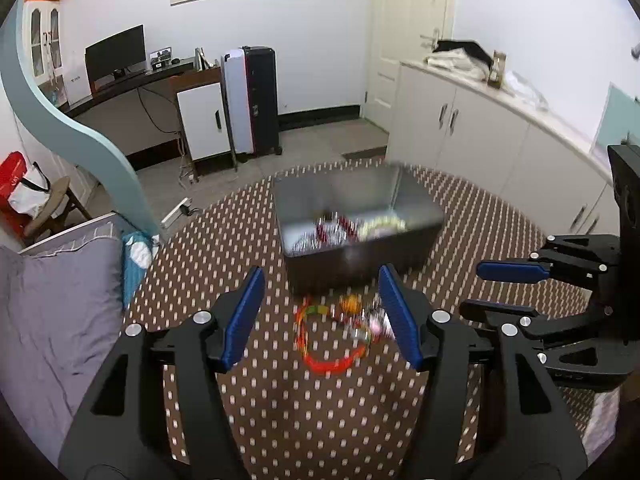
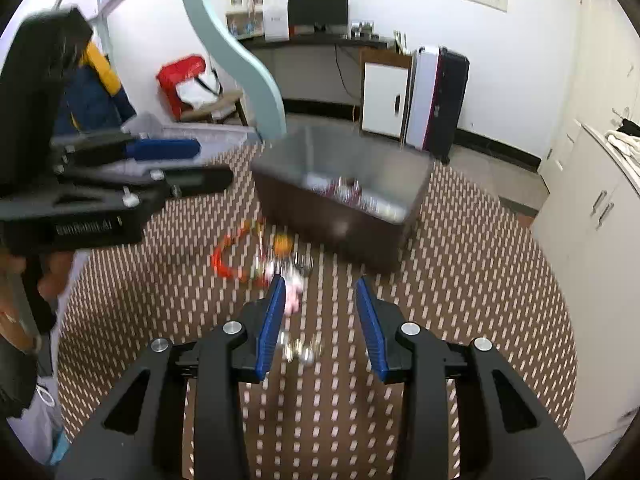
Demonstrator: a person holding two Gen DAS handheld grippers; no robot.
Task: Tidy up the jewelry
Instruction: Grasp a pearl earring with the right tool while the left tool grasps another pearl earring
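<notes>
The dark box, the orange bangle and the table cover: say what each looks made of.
Dark box: looks like smooth plastic or lacquered board with a glossy, faintly reflective inside; blur leaves it open.
Orange bangle: probably shiny plastic or resin, judging by its bright, even colour and sheen.
Table cover: seemingly woven or printed fabric, matte brown with regular pale dashes.

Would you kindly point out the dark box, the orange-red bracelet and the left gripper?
Dark box [image 1: 352, 258], left wrist view, front wall.
Orange-red bracelet [image 1: 330, 364], left wrist view, lower curve.
Left gripper [image 1: 322, 316], left wrist view, between its fingertips.

One dark box [image 1: 360, 256], one orange bracelet [image 1: 328, 362], two tools: left [image 1: 322, 320], right [image 2: 320, 320].
</notes>
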